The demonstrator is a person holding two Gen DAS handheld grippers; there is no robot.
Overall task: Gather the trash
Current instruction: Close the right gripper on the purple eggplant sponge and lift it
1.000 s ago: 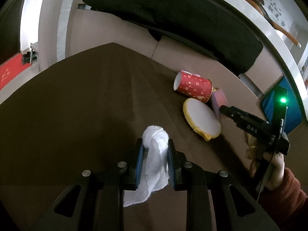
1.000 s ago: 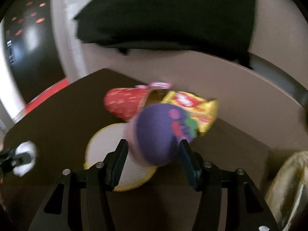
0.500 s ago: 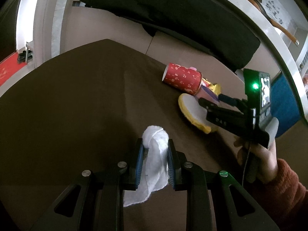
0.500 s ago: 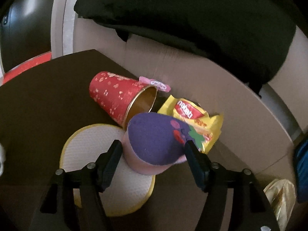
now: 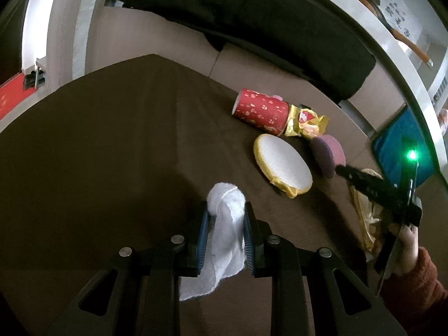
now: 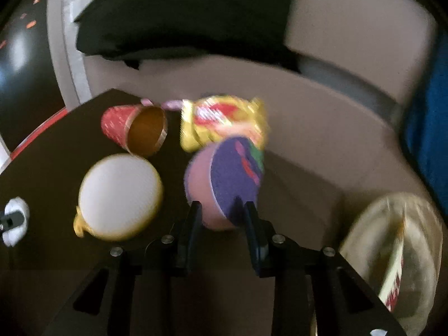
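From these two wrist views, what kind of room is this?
Probably a living room: a dark low table strewn with snack litter, a tipped red paper cup and a yellow snack wrapper, with a beige sofa behind it under a black throw.

The right gripper (image 6: 221, 212) has just closed onto the purple-lidded cup (image 6: 224, 184).

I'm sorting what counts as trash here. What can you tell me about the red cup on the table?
The red cup looks like paper, printed with small gold marks and edged with a gold rim. It lies on its side on the dark table, empty, its brownish inside showing. A yellow snack wrapper lies against its mouth; no fingers touch it.
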